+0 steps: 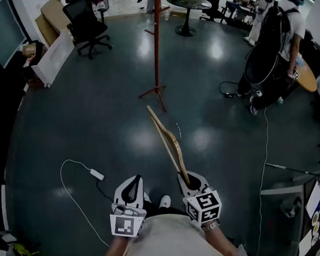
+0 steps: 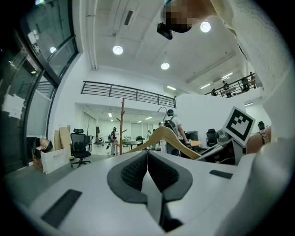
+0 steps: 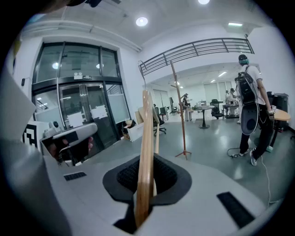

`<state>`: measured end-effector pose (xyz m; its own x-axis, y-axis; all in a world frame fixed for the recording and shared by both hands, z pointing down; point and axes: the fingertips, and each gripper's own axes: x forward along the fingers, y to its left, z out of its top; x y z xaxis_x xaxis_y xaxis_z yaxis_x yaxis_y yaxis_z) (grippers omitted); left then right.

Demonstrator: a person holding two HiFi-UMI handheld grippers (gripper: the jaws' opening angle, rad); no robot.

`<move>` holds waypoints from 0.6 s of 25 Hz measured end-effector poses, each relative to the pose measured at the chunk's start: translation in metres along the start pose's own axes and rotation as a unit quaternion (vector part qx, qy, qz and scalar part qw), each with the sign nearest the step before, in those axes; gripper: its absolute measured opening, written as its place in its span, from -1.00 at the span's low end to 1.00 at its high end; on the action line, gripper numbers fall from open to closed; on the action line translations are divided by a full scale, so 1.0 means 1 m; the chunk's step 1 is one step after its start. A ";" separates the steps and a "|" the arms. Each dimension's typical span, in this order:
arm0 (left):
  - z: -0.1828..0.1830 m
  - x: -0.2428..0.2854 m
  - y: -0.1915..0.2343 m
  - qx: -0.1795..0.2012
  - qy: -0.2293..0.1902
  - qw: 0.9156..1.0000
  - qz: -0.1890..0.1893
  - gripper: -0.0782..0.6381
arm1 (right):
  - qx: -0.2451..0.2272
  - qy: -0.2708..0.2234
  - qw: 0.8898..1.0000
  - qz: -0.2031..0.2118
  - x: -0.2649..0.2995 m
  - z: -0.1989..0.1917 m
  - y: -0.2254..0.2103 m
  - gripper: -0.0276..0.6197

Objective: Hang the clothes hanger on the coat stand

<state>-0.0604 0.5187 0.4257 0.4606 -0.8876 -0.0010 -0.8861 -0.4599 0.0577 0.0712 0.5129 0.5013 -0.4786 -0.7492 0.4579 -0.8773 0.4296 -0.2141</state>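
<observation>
A light wooden clothes hanger [image 1: 169, 140] sticks out forward and up from my right gripper [image 1: 192, 181], whose pads are shut on one of its arms [image 3: 145, 152]. In the left gripper view the same hanger [image 2: 163, 137] shows to the right. The coat stand [image 1: 155, 40], a reddish-brown pole on spread feet, rises from the dark floor ahead; its pole [image 3: 179, 110] also shows in the right gripper view. My left gripper [image 1: 130, 190] hangs beside the right one, jaws pressed together with nothing between them.
A black office chair [image 1: 85, 25] and a white bench [image 1: 54, 53] stand at the back left. A person with a backpack [image 1: 276, 46] stands to the right by a cable on the floor. A white cord with an adapter [image 1: 96, 174] lies left of me.
</observation>
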 end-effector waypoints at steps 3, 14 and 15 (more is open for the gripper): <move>-0.004 0.003 -0.010 -0.009 -0.005 1.000 0.007 -0.74 | 0.007 -0.005 1.000 0.003 -0.006 -0.001 -0.011 -0.77; -0.015 0.042 0.022 0.021 0.026 0.999 0.005 -0.74 | 0.008 -0.004 1.000 -0.022 0.010 0.016 -0.038 -0.77; -0.016 0.049 0.027 0.015 0.027 1.000 0.008 -0.74 | 0.009 0.000 1.000 -0.026 0.014 0.017 -0.041 -0.77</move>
<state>-0.0612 0.4637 0.4427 0.4479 -0.8925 0.0527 -0.8941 -0.4470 0.0276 0.1002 0.4761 0.5017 -0.4332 -0.7696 0.4691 -0.9010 0.3819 -0.2057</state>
